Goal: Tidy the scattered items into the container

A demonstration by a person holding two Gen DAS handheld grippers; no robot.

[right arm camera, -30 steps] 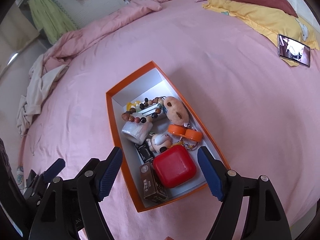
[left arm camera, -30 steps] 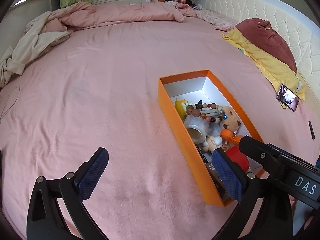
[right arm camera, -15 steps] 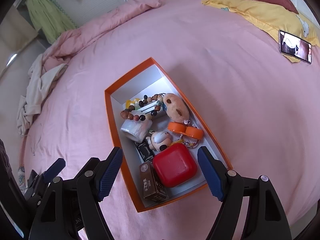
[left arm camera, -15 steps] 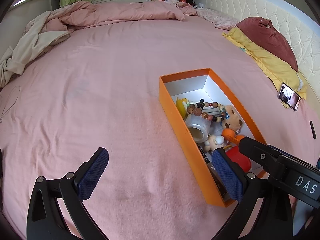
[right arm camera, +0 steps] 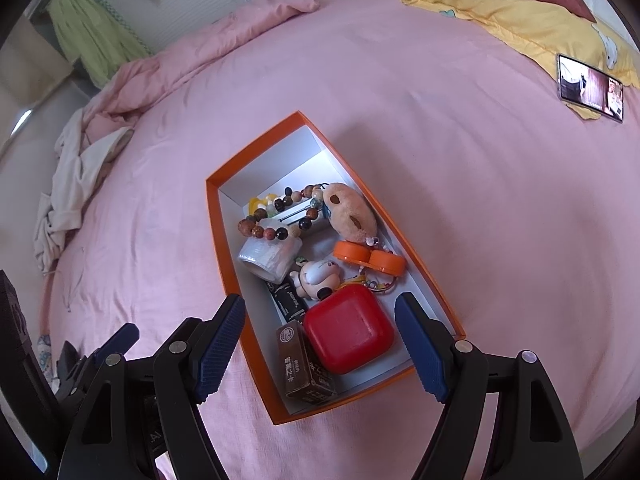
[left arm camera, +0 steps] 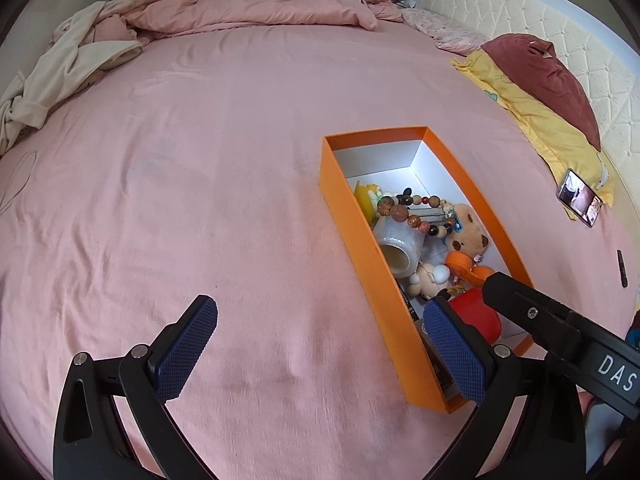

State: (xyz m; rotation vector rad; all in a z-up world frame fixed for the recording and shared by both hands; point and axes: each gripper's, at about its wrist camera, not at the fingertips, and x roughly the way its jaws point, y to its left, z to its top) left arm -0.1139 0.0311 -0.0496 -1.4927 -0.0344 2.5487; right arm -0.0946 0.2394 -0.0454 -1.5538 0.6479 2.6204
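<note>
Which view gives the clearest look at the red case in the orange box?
The right wrist view: the red case lies fully exposed. In the left wrist view the red case is largely covered by tongs parts.

I'm looking at the bed [left arm camera: 200, 200], pink sheet lightly creased. Straight on it sits the orange box [right arm camera: 224, 248]. A phone [right arm camera: 590, 88] lies near the yellow blanket [right arm camera: 520, 20], and a rumpled pink duvet [left arm camera: 240, 12] runs along the far edge.
</note>
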